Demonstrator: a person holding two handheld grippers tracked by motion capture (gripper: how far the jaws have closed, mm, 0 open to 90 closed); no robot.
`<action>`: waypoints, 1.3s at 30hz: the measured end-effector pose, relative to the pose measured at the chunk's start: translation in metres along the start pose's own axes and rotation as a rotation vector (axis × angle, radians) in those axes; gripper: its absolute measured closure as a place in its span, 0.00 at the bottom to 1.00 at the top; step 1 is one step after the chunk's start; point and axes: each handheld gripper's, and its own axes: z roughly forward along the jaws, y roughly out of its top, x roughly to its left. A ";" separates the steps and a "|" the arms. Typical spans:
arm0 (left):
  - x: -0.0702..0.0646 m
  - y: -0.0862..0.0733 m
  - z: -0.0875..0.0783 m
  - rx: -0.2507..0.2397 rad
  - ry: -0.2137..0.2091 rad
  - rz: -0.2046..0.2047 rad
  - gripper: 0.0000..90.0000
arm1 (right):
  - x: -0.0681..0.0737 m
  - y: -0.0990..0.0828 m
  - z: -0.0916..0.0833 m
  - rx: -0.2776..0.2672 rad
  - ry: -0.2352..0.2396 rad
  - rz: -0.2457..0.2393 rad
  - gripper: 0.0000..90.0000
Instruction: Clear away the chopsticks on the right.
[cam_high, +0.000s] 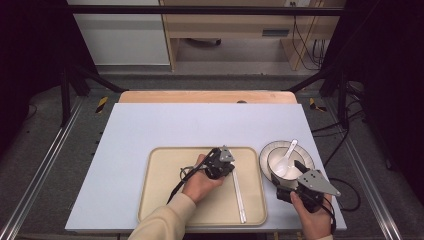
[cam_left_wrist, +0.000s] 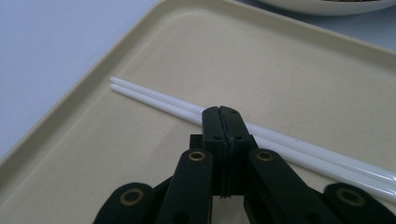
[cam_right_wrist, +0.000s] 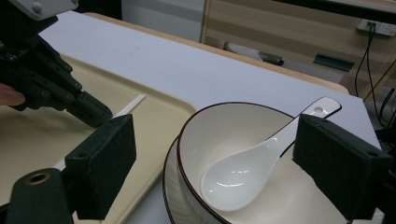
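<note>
A pair of white chopsticks (cam_high: 240, 197) (cam_left_wrist: 159, 99) lies along the right side of a beige tray (cam_high: 170, 185) (cam_left_wrist: 303, 79). My left gripper (cam_high: 231, 172) (cam_left_wrist: 222, 112) is shut, with nothing between its jaws, and its tips sit just over the chopsticks near their far end. A white bowl (cam_high: 272, 159) (cam_right_wrist: 224, 126) with a dark rim stands on a matching plate (cam_high: 265, 152) (cam_right_wrist: 170, 186) right of the tray. A white spoon (cam_high: 285, 160) (cam_right_wrist: 243, 172) rests in the bowl. My right gripper (cam_high: 289, 179) (cam_right_wrist: 224, 163) is open, its jaws standing wide on either side of the bowl's near rim.
The tray and plate sit at the front of a pale blue table top (cam_high: 190, 125), with bare surface behind and to the left. Black frame posts (cam_high: 65, 90) and cables (cam_high: 345, 135) flank the table. The table's front edge is close under both hands.
</note>
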 end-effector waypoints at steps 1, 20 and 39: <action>-0.001 0.000 0.000 -0.002 -0.001 -0.001 0.99 | 0.000 0.000 0.000 0.000 -0.001 -0.003 0.15; -0.030 0.006 0.002 -0.001 -0.084 0.046 0.99 | 0.000 -0.001 0.002 0.011 0.003 0.000 0.15; -0.056 0.007 -0.002 0.015 -0.169 0.087 0.99 | 0.000 -0.001 0.003 0.020 0.007 0.005 0.15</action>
